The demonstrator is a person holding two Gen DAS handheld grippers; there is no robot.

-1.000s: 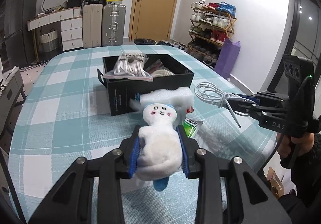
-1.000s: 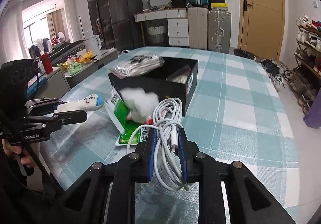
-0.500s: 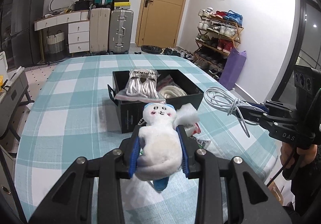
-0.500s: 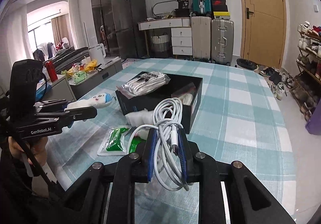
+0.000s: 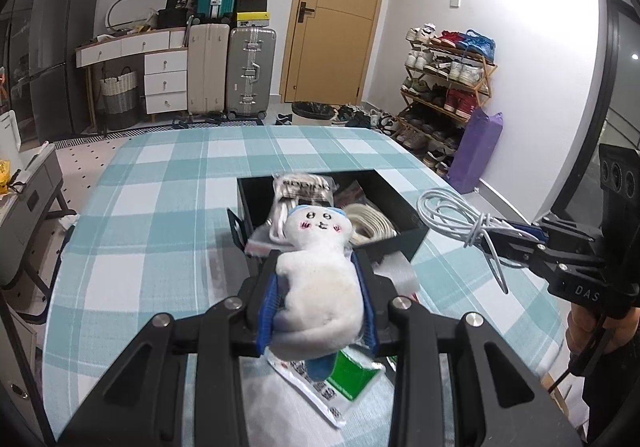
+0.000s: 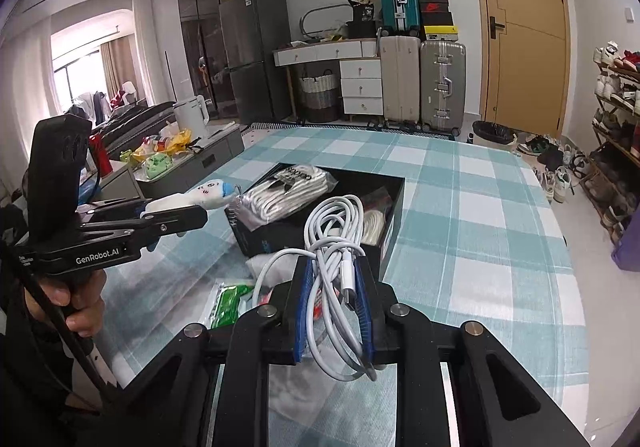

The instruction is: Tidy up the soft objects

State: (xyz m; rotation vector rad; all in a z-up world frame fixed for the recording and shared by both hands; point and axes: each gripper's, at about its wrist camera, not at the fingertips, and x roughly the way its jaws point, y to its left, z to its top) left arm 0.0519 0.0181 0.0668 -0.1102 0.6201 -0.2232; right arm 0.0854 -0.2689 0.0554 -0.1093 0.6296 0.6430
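My left gripper (image 5: 318, 307) is shut on a white plush doll (image 5: 320, 279) with a drawn face and blue cap, held above the table before the black box (image 5: 400, 203). The doll also shows in the right wrist view (image 6: 200, 195). My right gripper (image 6: 332, 307) is shut on a coiled white cable (image 6: 336, 231), held near the box (image 6: 394, 215); it also shows in the left wrist view (image 5: 452, 213). The box holds a bagged white item (image 6: 284, 187) and a cream coil (image 5: 370, 223).
A green-and-white packet (image 5: 340, 379) and white soft material (image 5: 396, 271) lie on the checked tablecloth (image 5: 160, 215) below my grippers. Suitcases (image 5: 240, 67), drawers, a door and a shoe rack (image 5: 444, 87) stand beyond the table. A side table (image 6: 188, 163) is at left.
Both grippers have risen and moved toward the box with their loads. The doll's head now overlaps the box's near edge in the left wrist view.
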